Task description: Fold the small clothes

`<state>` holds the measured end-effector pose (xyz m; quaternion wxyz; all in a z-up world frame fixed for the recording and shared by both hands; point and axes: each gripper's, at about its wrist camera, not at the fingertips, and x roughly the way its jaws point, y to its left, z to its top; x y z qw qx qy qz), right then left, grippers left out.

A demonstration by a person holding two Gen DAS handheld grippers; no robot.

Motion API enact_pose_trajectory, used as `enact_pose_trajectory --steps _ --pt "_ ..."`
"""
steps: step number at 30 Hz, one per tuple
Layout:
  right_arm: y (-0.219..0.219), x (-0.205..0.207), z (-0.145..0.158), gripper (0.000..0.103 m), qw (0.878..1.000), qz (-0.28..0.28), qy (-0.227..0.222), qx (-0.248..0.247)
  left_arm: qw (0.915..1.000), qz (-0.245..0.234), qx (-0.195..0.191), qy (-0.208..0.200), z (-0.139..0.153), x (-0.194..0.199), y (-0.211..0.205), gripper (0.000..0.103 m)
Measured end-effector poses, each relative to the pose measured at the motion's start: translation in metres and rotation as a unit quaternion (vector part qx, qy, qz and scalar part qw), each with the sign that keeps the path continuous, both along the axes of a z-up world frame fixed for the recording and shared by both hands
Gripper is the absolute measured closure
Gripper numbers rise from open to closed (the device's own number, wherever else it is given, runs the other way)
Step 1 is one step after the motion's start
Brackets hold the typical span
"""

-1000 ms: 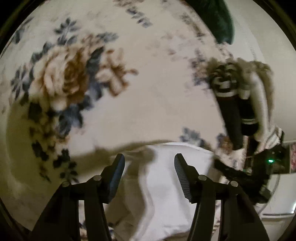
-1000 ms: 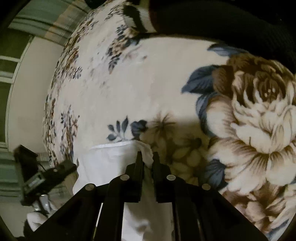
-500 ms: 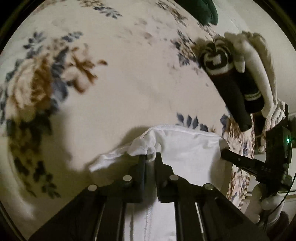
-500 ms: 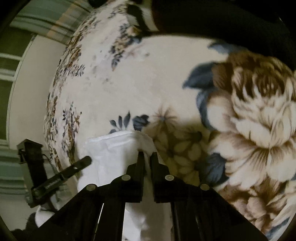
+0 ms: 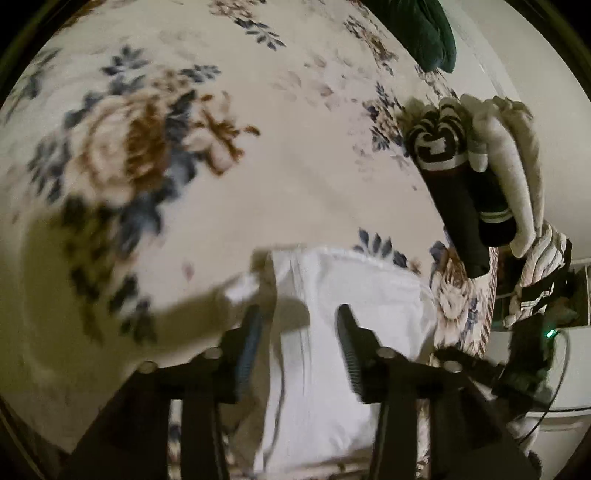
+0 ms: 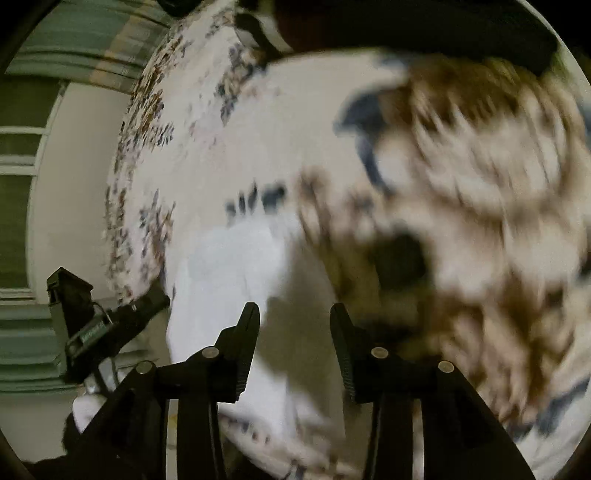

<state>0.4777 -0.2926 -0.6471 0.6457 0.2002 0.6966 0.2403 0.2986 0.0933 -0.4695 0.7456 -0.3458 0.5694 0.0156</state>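
Note:
A small white garment [image 5: 354,295] lies folded on the floral blanket [image 5: 258,155], just past both grippers. My left gripper [image 5: 299,325] is open and empty above its near part. My right gripper [image 6: 293,325] is open and empty, with the garment [image 6: 236,280] to the left of and under its fingers. The right gripper's body [image 5: 524,365] shows at the right of the left wrist view, and the left gripper's body [image 6: 92,325] at the left of the right wrist view. Both views are blurred by motion.
Rolled black, striped and cream socks [image 5: 465,177] lie at the blanket's right side. A dark green cloth [image 5: 428,33] sits at the far edge. A dark garment [image 6: 406,26] lies at the top of the right wrist view. The blanket's edge [image 6: 122,192] and a pale wall are at left.
Half a second ago both grippers were shut on the white garment's edge; now both have opened and let it go, and the garment lies flat on the blanket.

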Motion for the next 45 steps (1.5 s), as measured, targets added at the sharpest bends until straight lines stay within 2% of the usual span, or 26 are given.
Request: enact_pose_trajectory --steps 5,6,7,9,11,12,16,18,19,22,23,25,26,28,30,33,36,37,38,39,42,45 --pt "-0.013 -0.045 -0.035 0.063 0.997 -0.001 0.079 0.020 0.9998 -0.012 -0.002 0.014 -0.004 -0.026 -0.028 0.055" --pt "-0.012 -0.051 -0.040 0.070 0.996 -0.006 0.087 0.023 0.9996 -0.018 0.001 0.023 -0.010 -0.029 -0.034 0.055" --pt "-0.010 -0.056 -0.042 0.096 0.996 -0.004 0.086 0.026 0.9990 -0.027 0.002 0.034 -0.020 -0.031 -0.042 0.055" --pt "-0.004 -0.064 -0.038 0.097 0.998 0.011 0.061 -0.007 0.9978 -0.038 0.017 0.050 -0.034 -0.035 -0.049 0.054" --pt "-0.007 -0.064 -0.034 0.098 0.998 -0.001 0.045 -0.034 0.9973 -0.044 0.013 0.058 -0.048 -0.038 -0.048 0.042" --pt "-0.012 -0.063 -0.033 0.098 0.998 -0.016 0.043 -0.040 0.9974 -0.041 0.010 0.059 -0.050 -0.039 -0.046 0.040" --pt "-0.005 -0.064 -0.029 0.098 0.998 0.002 0.034 -0.057 0.9975 -0.039 0.003 0.059 -0.045 -0.040 -0.039 0.040" --pt "-0.008 -0.065 -0.027 0.095 0.998 -0.008 0.046 -0.040 0.9977 -0.032 0.001 0.060 -0.037 -0.046 -0.036 0.041" --pt "-0.013 -0.066 -0.026 0.090 0.998 -0.019 0.057 -0.026 0.9979 -0.024 -0.005 0.059 -0.031 -0.051 -0.033 0.042" --pt "-0.031 -0.073 -0.022 0.047 0.994 -0.071 0.077 0.021 0.9972 0.024 -0.054 0.045 -0.018 -0.079 -0.023 0.039" --pt "-0.036 -0.078 -0.023 0.044 0.992 -0.089 0.083 0.032 0.9955 0.040 -0.074 0.043 -0.018 -0.089 -0.022 0.034" --pt "-0.042 -0.093 -0.029 0.044 0.986 -0.116 0.106 0.057 0.9882 0.084 -0.119 0.047 -0.022 -0.110 -0.023 0.033" --pt "-0.042 -0.099 -0.033 0.044 0.983 -0.123 0.115 0.067 0.9820 0.104 -0.151 0.048 -0.028 -0.119 -0.027 0.033" --pt "-0.037 -0.112 -0.044 0.044 0.978 -0.136 0.134 0.084 0.9723 0.123 -0.190 0.061 -0.043 -0.126 -0.039 0.032" --pt "-0.035 -0.119 -0.053 0.044 0.973 -0.160 0.142 0.089 0.9581 0.142 -0.239 0.069 -0.063 -0.125 -0.056 0.032" --pt "-0.039 -0.124 -0.059 0.044 0.966 -0.207 0.136 0.076 0.9503 0.172 -0.252 0.063 -0.077 -0.117 -0.067 0.032" --pt "-0.049 -0.122 -0.060 0.044 0.959 -0.237 0.128 0.086 0.9510 0.187 -0.238 0.065 -0.085 -0.106 -0.067 0.032" --pt "-0.049 -0.121 -0.061 0.053 0.961 -0.232 0.126 0.086 0.9507 0.189 -0.237 0.066 -0.086 -0.105 -0.066 0.032" --pt "-0.042 -0.120 -0.060 0.078 0.966 -0.213 0.122 0.081 0.9507 0.191 -0.235 0.066 -0.087 -0.103 -0.066 0.032" --pt "-0.040 -0.119 -0.059 0.089 0.970 -0.196 0.120 0.076 0.9522 0.189 -0.231 0.066 -0.086 -0.101 -0.064 0.032" --pt "-0.025 -0.117 -0.043 0.095 0.987 -0.144 0.074 0.011 0.9564 0.176 -0.223 0.068 -0.085 -0.098 -0.064 0.032" --pt "-0.024 -0.114 -0.031 0.097 0.989 -0.135 0.053 -0.020 0.9581 0.172 -0.219 0.068 -0.084 -0.100 -0.060 0.032"
